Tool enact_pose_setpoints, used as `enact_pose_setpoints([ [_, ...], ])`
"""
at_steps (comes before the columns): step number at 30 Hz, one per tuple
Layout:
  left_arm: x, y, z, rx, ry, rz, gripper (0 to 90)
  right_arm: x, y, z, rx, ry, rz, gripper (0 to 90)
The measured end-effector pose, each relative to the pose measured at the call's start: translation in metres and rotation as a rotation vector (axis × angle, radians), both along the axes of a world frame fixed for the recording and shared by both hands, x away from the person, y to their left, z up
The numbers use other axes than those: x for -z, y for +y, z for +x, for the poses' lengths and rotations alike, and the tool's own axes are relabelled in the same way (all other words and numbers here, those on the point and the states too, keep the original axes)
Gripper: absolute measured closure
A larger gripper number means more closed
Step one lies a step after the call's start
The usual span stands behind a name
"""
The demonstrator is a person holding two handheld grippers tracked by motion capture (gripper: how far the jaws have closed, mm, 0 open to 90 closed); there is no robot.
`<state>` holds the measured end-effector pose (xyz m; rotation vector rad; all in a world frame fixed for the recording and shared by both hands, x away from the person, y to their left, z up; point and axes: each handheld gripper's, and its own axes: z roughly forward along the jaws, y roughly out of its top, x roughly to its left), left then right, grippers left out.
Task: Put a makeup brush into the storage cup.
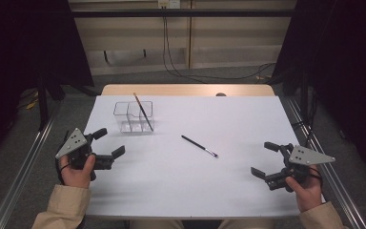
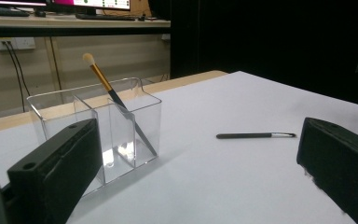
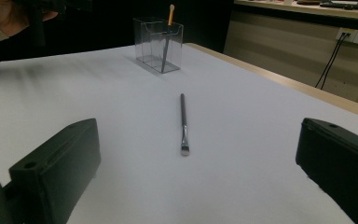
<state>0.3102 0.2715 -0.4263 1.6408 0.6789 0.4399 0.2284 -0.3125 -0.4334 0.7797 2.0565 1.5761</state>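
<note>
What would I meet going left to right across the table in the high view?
Left gripper, open, at the table's left edge → clear plastic organizer with a gold-handled brush leaning in its right compartment → black brush lying flat near the middle → right gripper, open, at the right edge.

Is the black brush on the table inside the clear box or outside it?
Outside. The black brush lies flat on the white table, apart from the clear box, which holds another brush.

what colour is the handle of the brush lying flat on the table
Black, with a silver ferrule: the thin flat-lying makeup brush, clearest in the right gripper view.
</note>
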Motion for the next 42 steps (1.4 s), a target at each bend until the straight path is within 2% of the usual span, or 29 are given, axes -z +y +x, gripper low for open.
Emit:
enact_pose_setpoints([
  [14,0.003,0.006,-0.007,-0.005,0.01,0.002,0.0,0.0,0.0,0.0,-0.002,0.0,-0.001,0.0],
  [24,0.005,0.016,-0.01,-0.012,0.003,0.012,0.0,0.001,0.002,0.002,-0.001,0.004,-0.002,0.0],
  [29,0.006,0.02,-0.011,-0.011,-0.001,0.003,0.0,0.001,0.003,0.004,-0.002,0.006,-0.004,0.0],
  [42,0.012,0.026,-0.012,0.015,-0.004,0.047,0.0,0.002,0.004,0.006,-0.004,0.011,-0.009,0.0],
])
